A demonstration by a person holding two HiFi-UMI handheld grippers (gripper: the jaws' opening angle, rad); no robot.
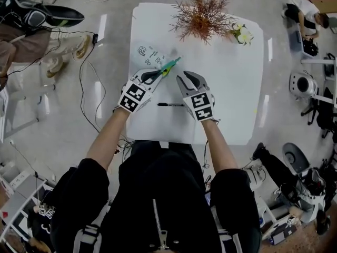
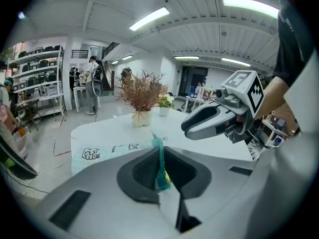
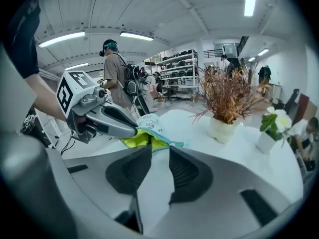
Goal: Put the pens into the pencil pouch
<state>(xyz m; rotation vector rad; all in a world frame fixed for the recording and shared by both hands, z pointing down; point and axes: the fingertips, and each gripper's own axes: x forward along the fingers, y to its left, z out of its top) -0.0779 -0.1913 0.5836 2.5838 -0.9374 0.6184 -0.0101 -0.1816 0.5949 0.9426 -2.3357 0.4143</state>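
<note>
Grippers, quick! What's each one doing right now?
Left gripper: closed on the edge of the pencil pouch.
Right gripper: open, holding nothing.

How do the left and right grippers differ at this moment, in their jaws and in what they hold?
The left gripper has its jaws shut on the teal edge of the pencil pouch and holds it up. The right gripper has its jaws apart and grips nothing. The left gripper pinches the pouch, while the right gripper only points at its yellow mouth. Both are over the white table, with the black pen lying between them.

Pen (image 1: 170,104) on table (image 1: 231,94) (pouch (image 1: 151,54) behind it).
</note>
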